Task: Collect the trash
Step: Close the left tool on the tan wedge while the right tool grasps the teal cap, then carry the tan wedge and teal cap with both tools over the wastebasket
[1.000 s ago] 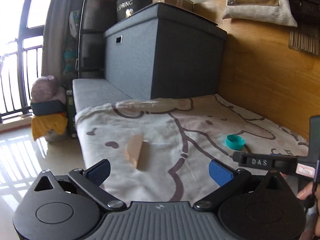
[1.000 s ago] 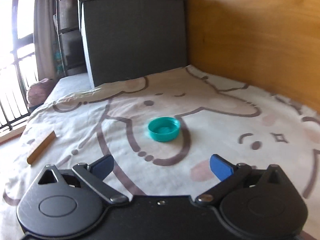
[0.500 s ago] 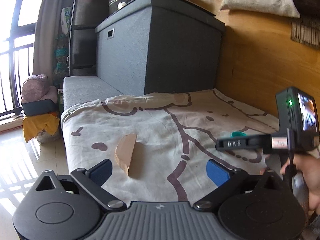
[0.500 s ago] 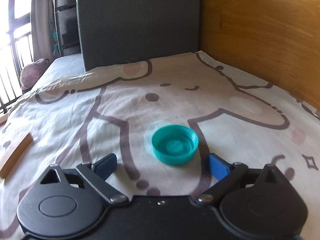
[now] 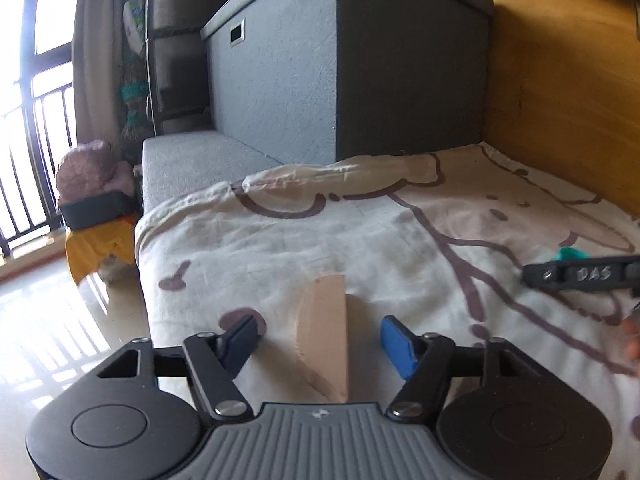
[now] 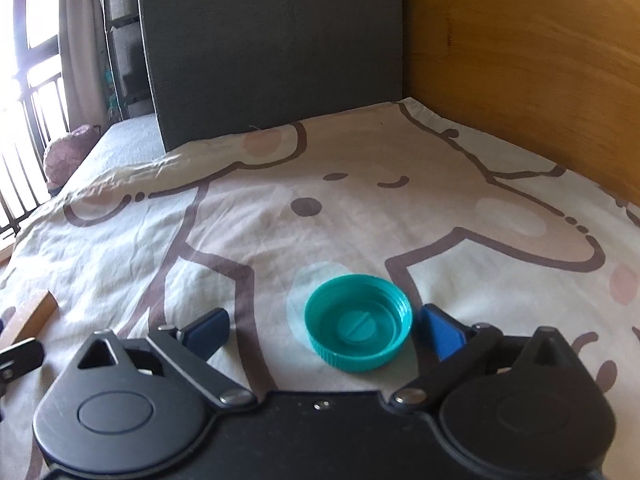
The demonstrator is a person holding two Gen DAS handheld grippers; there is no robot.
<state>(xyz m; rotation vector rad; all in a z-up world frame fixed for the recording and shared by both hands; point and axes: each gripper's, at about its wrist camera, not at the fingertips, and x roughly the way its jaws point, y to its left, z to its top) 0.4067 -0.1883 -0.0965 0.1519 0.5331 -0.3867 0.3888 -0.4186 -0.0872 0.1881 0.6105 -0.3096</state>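
At the far left we see a bright window with black railings and, beside it on the floor, a pinkish bundle resting on a dark tray over something yellow. Next comes the bed, covered with a cream sheet printed with a brown cartoon outline, and behind it a tall grey storage box against a wooden wall. Our left tongs sit low over the sheet with their jaws closing — a tan wedge of cardboard stands on edge between the blue pads, which do not touch it, a gap showing on each side. Further right lies the teal bottle cap, open side up on the sheet, between the pads of our right tongs. Those jaws stand wide; the right pad is just beside the cap's rim, though we cannot tell whether it touches, and the left pad is well apart from it.
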